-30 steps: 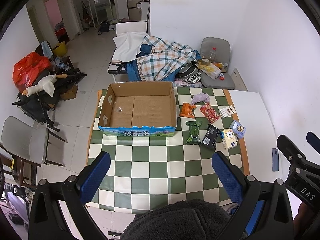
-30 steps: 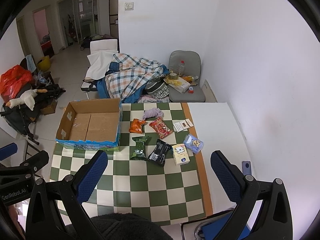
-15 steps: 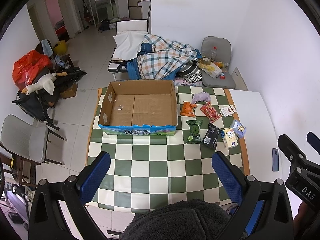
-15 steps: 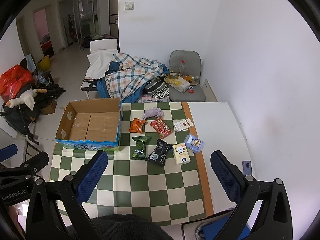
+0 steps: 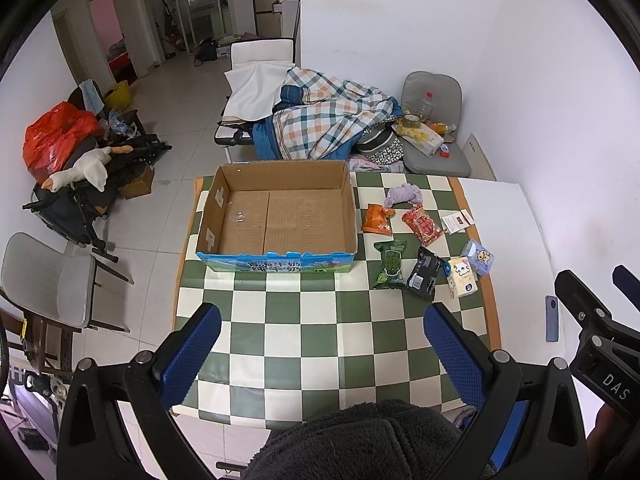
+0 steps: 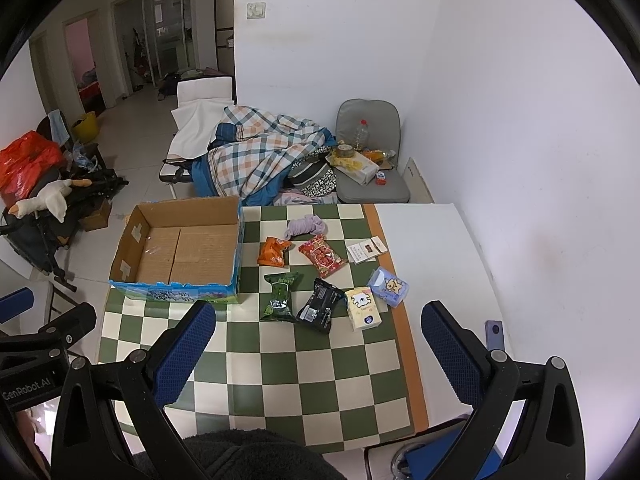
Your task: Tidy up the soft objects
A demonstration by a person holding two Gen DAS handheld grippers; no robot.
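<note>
Fingers of both grippers, left point(image 5: 322, 354) and right point(image 6: 320, 350), spread wide, empty; box point(image 5: 280, 222) and snacks point(image 6: 316, 276) lie well beyond them on the table point(image 6: 280, 380)

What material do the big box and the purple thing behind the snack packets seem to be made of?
Box: corrugated cardboard, matte brown inside, with ribbed flaps on its floor; the outside front looks glossy, printed blue.
Purple thing: probably soft knitted or woven cloth, matte, because it lies crumpled in folds.

White walls point(image 5: 400, 20); tiled floor point(image 5: 176, 120); grey chair point(image 5: 434, 128); plaid blanket point(image 5: 324, 120).
</note>
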